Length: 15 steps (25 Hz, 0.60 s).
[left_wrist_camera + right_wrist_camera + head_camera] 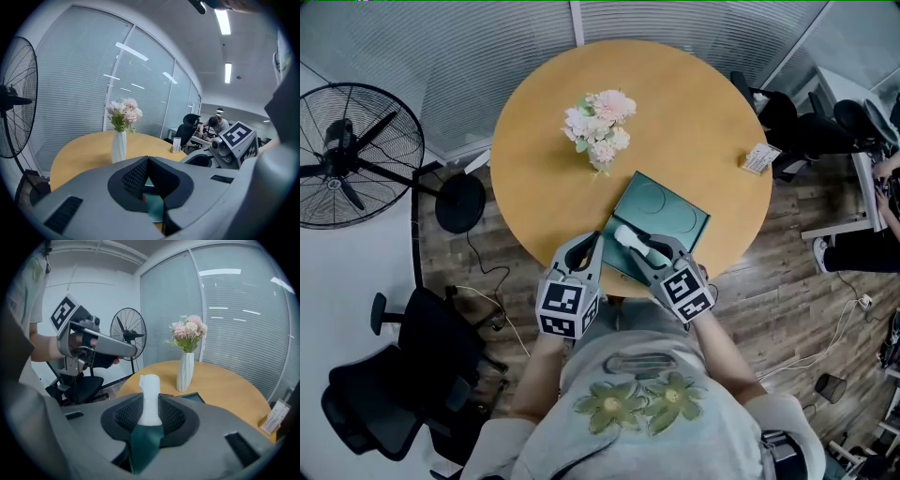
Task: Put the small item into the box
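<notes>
The small item (626, 234) is a white, bottle-shaped piece, and my right gripper (649, 247) is shut on it over the near edge of the open teal box (670, 211). In the right gripper view the white item (150, 397) stands upright between the pads (169, 416), with the teal box (193, 397) just behind. My left gripper (592, 241) hovers at the box's near-left corner. Its jaws are shut, with nothing between them (148, 161); teal box surface (154, 206) shows below them.
The round wooden table (694, 112) carries a white vase of pink flowers (600, 127) behind the box and a small card stand (759, 157) at the right edge. A floor fan (352, 155) and a black office chair (403, 375) stand at the left.
</notes>
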Each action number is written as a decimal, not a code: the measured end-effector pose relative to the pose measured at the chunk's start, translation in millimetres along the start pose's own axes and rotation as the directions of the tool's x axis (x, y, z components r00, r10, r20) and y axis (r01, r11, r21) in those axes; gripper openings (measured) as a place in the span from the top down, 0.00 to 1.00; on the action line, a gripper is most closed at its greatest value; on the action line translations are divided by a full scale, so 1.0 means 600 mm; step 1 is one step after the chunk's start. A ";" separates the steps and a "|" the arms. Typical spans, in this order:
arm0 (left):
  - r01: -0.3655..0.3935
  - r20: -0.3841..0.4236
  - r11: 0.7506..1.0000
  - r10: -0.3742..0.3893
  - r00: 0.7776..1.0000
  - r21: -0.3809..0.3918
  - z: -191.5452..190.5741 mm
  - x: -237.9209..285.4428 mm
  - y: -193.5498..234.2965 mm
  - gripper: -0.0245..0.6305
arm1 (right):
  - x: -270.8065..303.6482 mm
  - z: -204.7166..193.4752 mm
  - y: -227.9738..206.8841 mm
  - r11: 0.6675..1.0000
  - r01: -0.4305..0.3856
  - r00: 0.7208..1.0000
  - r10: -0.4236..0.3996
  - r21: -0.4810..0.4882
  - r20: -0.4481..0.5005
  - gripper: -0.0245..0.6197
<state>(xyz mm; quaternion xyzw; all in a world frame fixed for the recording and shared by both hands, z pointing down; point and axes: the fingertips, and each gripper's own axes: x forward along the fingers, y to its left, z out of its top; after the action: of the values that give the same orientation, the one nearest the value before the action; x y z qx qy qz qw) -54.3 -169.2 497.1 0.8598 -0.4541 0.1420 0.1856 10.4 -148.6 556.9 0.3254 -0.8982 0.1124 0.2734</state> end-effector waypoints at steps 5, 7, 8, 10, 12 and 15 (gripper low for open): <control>-0.007 -0.009 1.000 0.007 1.000 0.005 -0.003 0.002 -0.002 0.96 | 0.005 -0.014 -0.001 1.000 -0.009 1.000 0.009 0.003 -0.015 0.80; -0.008 -0.012 1.000 0.008 1.000 0.004 -0.004 0.002 0.000 0.96 | 0.007 -0.017 0.000 1.000 -0.012 1.000 0.012 0.002 -0.022 0.80; -0.009 -0.014 1.000 0.009 1.000 0.002 -0.005 0.002 0.000 0.96 | 0.008 -0.019 0.001 1.000 -0.014 1.000 0.014 0.001 -0.025 0.80; -0.011 -0.015 1.000 0.011 1.000 0.000 -0.006 0.003 0.001 0.96 | 0.010 -0.023 0.001 1.000 -0.018 0.999 0.018 0.001 -0.032 0.80; -0.012 -0.016 1.000 0.012 1.000 -0.002 -0.006 0.005 0.001 0.96 | 0.013 -0.028 0.001 1.000 -0.022 0.999 0.022 0.000 -0.040 0.80; -0.013 -0.018 1.000 0.013 1.000 -0.003 -0.007 0.005 0.000 0.96 | 0.017 -0.034 0.002 1.000 -0.026 0.998 0.026 -0.002 -0.052 0.80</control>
<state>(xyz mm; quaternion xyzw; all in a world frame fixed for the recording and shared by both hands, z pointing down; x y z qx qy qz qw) -52.8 -169.7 502.0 0.8552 -0.4581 0.1503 0.1902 11.9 -145.3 579.6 0.3101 -0.8952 0.1230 0.2956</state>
